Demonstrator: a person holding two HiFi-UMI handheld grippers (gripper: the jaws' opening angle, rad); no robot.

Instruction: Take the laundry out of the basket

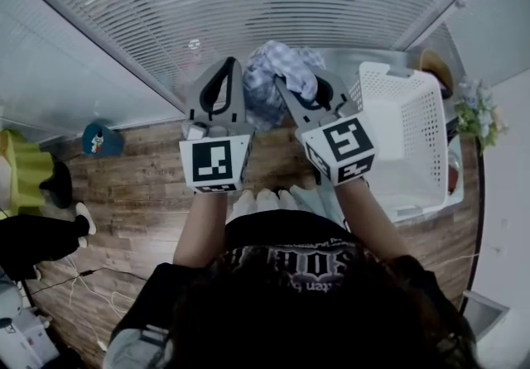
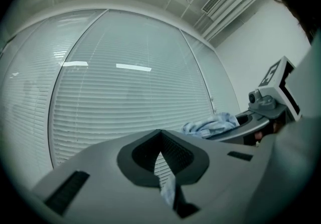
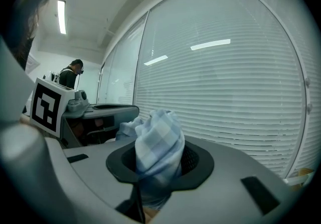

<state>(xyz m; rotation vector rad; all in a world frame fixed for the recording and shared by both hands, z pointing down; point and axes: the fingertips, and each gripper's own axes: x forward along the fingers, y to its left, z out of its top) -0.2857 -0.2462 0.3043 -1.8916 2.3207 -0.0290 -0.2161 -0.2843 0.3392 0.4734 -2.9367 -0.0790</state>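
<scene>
The blue checked cloth (image 1: pixel 277 78) is out of the white basket (image 1: pixel 414 140), bunched up just left of it between your two grippers. Your right gripper (image 3: pixel 159 168) is clamped on a fat wad of it. Your left gripper (image 2: pixel 163 170) has its jaws nearly together, pinching a thin edge.

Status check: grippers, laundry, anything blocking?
Right gripper shut on the cloth, bunched in its jaws. Left gripper shut on a thin edge of it. Cloth held up clear of the basket at right. Nothing in the way.
</scene>
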